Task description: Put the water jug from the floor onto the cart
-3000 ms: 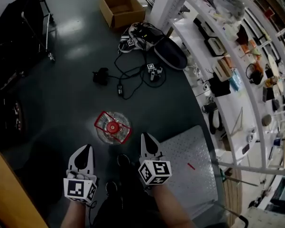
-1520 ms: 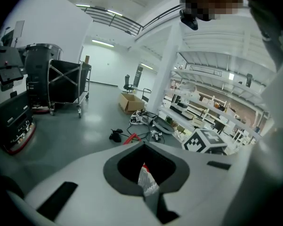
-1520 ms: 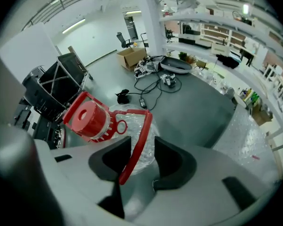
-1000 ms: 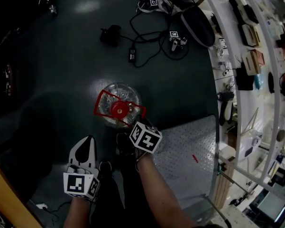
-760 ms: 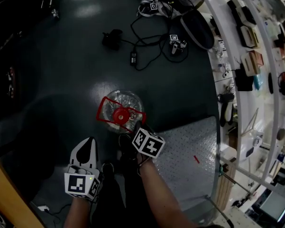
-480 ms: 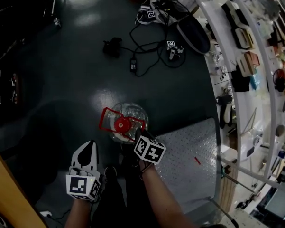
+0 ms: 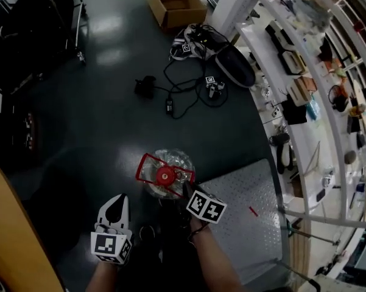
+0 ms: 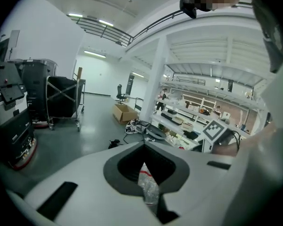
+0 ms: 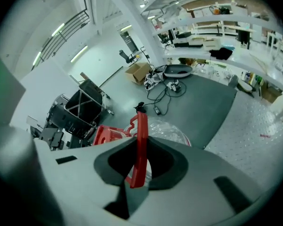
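The water jug (image 7: 170, 161) is clear plastic with a red cap and a red carry handle (image 7: 151, 163). It hangs just left of the cart's grey checker-plate deck (image 7: 246, 215). My right gripper (image 7: 184, 189) is closed on the red handle (image 9: 141, 135), which runs upright between its jaws; the jaws are opening slightly. The jug's body (image 9: 172, 128) shows beyond them. My left gripper (image 7: 117, 202) is shut with nothing in it, lower left of the jug. Its own view (image 8: 143, 147) shows crinkled jug plastic (image 8: 149, 186) past the fingers.
Cables and a small black device (image 7: 145, 86) lie on the dark floor beyond the jug. A cardboard box (image 7: 175, 3) stands farther back. White shelving (image 7: 304, 96) packed with several items runs along the right. Black carts (image 7: 30, 17) stand at the left, and a wooden edge (image 7: 12, 236) lies near left.
The right gripper has stayed on the red handle and risen with the jug. The left gripper has risen too. The view now takes in more of the floor ahead.
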{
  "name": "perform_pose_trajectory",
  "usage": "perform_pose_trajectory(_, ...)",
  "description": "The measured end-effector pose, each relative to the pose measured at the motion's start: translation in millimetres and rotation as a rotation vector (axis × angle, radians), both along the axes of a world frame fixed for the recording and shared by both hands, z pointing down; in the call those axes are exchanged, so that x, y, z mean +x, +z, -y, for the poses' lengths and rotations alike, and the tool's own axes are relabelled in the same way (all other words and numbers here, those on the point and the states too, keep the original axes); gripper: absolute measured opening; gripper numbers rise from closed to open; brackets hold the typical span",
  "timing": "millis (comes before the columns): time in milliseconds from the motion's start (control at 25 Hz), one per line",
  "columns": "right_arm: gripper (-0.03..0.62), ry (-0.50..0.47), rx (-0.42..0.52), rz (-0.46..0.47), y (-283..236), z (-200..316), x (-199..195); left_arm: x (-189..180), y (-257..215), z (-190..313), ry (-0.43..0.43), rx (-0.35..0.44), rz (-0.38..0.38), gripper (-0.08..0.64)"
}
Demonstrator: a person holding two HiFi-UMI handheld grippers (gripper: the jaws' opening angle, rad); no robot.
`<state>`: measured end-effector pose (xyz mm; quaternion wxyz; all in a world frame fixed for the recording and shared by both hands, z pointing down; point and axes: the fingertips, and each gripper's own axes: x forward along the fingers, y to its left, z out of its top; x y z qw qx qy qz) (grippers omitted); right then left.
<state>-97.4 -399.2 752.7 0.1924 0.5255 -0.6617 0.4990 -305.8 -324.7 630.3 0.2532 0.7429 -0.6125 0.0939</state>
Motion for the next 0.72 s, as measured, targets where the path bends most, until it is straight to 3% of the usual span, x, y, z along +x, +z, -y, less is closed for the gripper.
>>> perform_pose_trajectory(320, 0.044, 0.046, 0.113, 0.186, -124, -52, 19, 5, -77, -80, 0.064, 0.064, 0.023, 0.005)
perform_pose_trajectory(520, 0.048, 0.014, 0.193, 0.21, -183, -94, 26, 5, -112, -107, 0.105, 0.122, 0.028, 0.005)
perform_pose_trajectory(720, 0.051, 0.047, 0.251, 0.206, -208, -146, 54, 27, -131, -120, 0.218, 0.18, 0.02, 0.005)
